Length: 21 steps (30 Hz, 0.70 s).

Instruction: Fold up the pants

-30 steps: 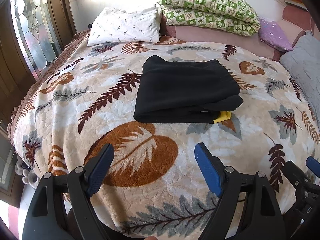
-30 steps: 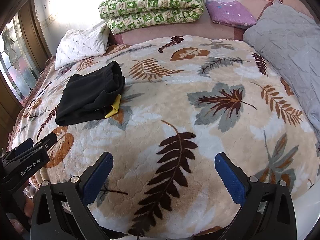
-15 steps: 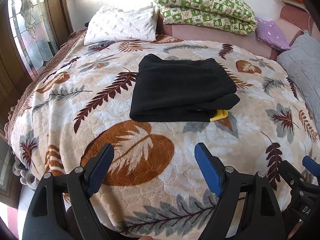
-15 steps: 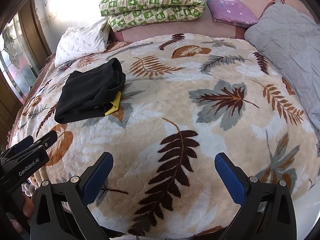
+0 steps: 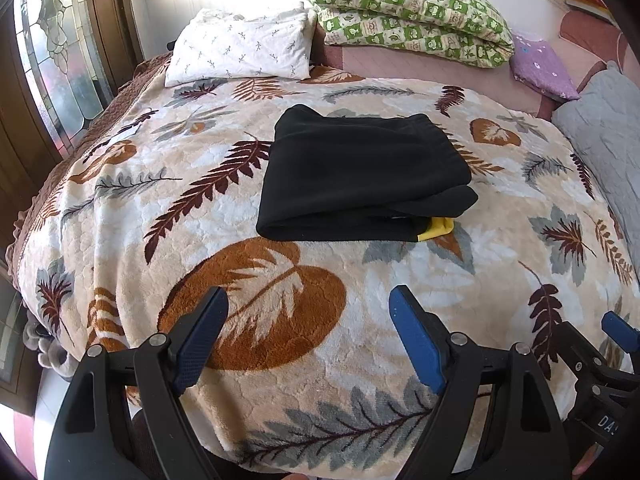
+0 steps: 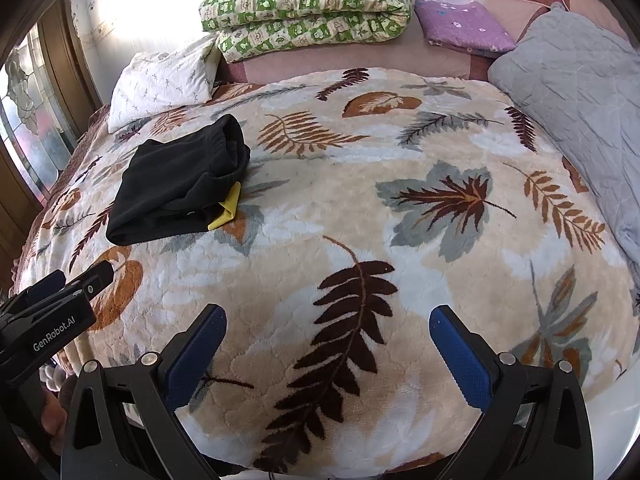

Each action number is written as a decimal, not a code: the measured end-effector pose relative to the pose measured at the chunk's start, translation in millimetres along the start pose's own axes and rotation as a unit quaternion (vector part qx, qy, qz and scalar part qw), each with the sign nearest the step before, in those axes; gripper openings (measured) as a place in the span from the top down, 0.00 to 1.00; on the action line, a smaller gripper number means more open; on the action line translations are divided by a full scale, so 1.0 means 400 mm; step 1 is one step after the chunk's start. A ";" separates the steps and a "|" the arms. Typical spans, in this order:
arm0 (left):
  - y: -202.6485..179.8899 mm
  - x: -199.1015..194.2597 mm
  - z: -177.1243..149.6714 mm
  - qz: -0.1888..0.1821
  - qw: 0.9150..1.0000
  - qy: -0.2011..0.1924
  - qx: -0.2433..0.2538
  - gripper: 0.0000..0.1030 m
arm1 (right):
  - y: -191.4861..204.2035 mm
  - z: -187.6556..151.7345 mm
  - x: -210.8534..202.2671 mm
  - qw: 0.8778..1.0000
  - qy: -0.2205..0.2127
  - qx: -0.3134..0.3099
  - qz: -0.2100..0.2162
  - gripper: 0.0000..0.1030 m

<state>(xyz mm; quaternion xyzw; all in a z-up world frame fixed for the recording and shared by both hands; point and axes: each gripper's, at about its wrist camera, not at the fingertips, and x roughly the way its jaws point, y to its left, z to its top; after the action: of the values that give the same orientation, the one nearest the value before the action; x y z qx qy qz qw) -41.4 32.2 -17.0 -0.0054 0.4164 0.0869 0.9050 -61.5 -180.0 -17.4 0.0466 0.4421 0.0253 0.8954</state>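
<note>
Plush blanket: thick fleece blanket [image 5: 304,280] with brown, rust and grey leaf prints covers the whole bed, quilted-looking and puffy.
Pants: black pants [image 5: 360,176] lie folded into a squat rectangle on the blanket, a bit of yellow fabric [image 5: 438,232] poking out at the near right corner. From the right wrist view the pants [image 6: 176,188] sit left of centre, waistband end bunched up.
Open room: loads of bare blanket to the right of the pants and between the pants and the near edge of the bed.
Edges: blanket rolls off the near edge below both tools; left of the pants it drops toward a leaded glass window [image 5: 60,60].
Left gripper: left gripper [image 5: 308,316] hangs near the bed edge, well apart from the pants, blue pads spread wide, holding nothing.
Right gripper: right gripper [image 6: 326,334] also spread wide and empty, over a dark fern print, well to the right of the pants.
Behind the pants: white pillow [image 5: 240,50], folded green checked quilt [image 5: 408,8], purple cushion [image 5: 540,64], grey quilted cover [image 6: 580,100].
Hard to see: what the yellow bit actually is, can't tell. Inner layers of the fold are just shadow.
</note>
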 end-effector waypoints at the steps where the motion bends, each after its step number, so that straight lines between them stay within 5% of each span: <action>1: -0.001 0.000 0.000 0.000 1.000 0.000 0.000 0.19 | 0.000 0.000 0.000 1.000 0.000 0.000 0.000 0.01; 21: -0.039 -0.024 0.001 -0.016 1.000 -0.003 0.011 0.19 | -0.010 0.001 -0.013 1.000 -0.010 0.001 -0.005 0.01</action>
<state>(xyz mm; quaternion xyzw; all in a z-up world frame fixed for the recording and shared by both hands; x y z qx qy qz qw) -44.6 15.3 -10.6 -0.0014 0.4145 0.0678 0.9075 -64.3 -184.3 -13.7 0.0454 0.4337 0.0198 0.8997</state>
